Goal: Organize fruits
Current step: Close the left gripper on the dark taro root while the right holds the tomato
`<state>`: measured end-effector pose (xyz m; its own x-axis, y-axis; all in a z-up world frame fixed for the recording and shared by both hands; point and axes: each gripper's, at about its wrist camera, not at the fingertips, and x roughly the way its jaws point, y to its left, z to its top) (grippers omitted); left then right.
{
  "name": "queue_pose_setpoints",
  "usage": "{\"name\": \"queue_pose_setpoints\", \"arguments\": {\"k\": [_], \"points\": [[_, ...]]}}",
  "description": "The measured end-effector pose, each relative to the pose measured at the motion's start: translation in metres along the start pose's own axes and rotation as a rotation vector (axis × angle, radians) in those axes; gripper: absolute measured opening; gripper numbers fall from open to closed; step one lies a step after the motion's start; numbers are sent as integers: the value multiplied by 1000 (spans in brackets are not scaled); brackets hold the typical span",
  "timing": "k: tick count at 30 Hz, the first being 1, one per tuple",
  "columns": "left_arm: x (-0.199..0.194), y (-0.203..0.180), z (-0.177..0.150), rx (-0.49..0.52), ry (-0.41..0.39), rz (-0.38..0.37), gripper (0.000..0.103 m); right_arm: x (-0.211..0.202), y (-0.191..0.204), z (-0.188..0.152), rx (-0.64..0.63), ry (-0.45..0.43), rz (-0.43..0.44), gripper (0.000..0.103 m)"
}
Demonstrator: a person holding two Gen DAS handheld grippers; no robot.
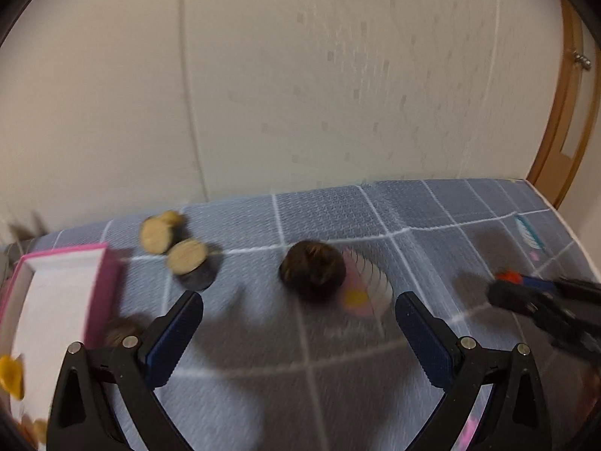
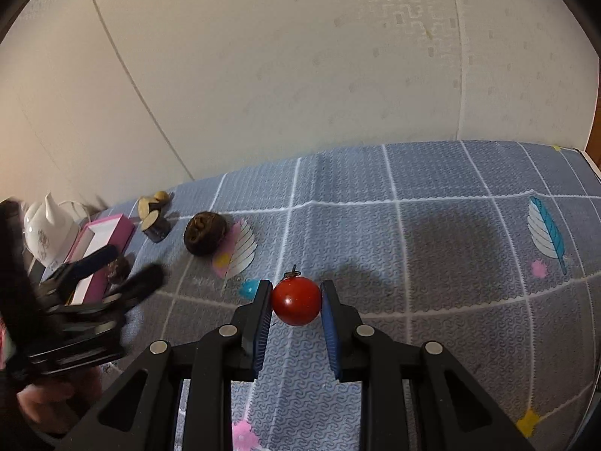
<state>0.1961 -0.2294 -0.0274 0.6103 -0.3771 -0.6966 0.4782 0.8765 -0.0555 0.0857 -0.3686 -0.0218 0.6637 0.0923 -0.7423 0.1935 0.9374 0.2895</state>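
**Right gripper clamped on tomato, left gripper empty and wide**

Right gripper (image 2: 296, 302): jaws were closed on a small red tomato (image 2: 296, 301), blue pads touching both sides, stem pointing away from the camera. Tomato was held above the grey-blue checked mat (image 2: 432, 225); whether it cleared the surface or rested on it, can't tell.

Left gripper (image 1: 298, 310): jaws stood wide apart, nothing between them. Left-wrist view was motion-blurred. From the right wrist the same gripper showed at the left edge, also blurred, with a hand (image 2: 45, 398) under it.

Just beyond the left gripper's tips on the mat: a dark brown wrinkled round fruit (image 1: 312, 271), sitting at the edge of a printed leaf pattern (image 1: 370, 289). Kind of fruit can't be told.

Left of that: a small cluster of cut pieces (image 1: 174, 242) with pale tan faces and dark skin, touching each other, well apart from the brown fruit.

Further left: a pink-sided box (image 1: 60, 282) with a white inside, open top. A second small dark brown item (image 2: 118, 268) lay just beside its near wall. Yellow-orange bits (image 1: 11, 376) showed at the left frame edge, too blurred to identify.

Behind the box, against the wall: a white teapot (image 2: 47, 231).

Far side: mat ran to a pale patterned wall (image 2: 300, 75). Wooden door frame (image 1: 563, 112) at the right in the left-wrist view.
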Motion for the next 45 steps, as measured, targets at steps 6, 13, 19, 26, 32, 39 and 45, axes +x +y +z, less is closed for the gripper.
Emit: {"name": "queue_pose_setpoints", "arguments": {"k": [6, 13, 19, 26, 32, 39, 45], "points": [[40, -5, 18, -22, 57, 27, 102, -1, -2, 3, 17, -3, 7, 26], [69, -6, 26, -38, 126, 29, 85, 0, -3, 3, 31, 2, 17, 26], [71, -14, 30, 15, 114, 34, 52, 1, -5, 3, 35, 4, 23, 26], [62, -14, 22, 16, 105, 22, 52, 1, -4, 4, 33, 5, 25, 26], [37, -17, 9, 29, 68, 10, 52, 2, -5, 4, 19, -7, 18, 26], [-12, -4, 6, -13, -2, -32, 52, 1, -5, 3, 21, -13, 21, 26], [-51, 23, 6, -62, -42, -23, 52, 0, -3, 1, 9, -18, 26, 26]]}}
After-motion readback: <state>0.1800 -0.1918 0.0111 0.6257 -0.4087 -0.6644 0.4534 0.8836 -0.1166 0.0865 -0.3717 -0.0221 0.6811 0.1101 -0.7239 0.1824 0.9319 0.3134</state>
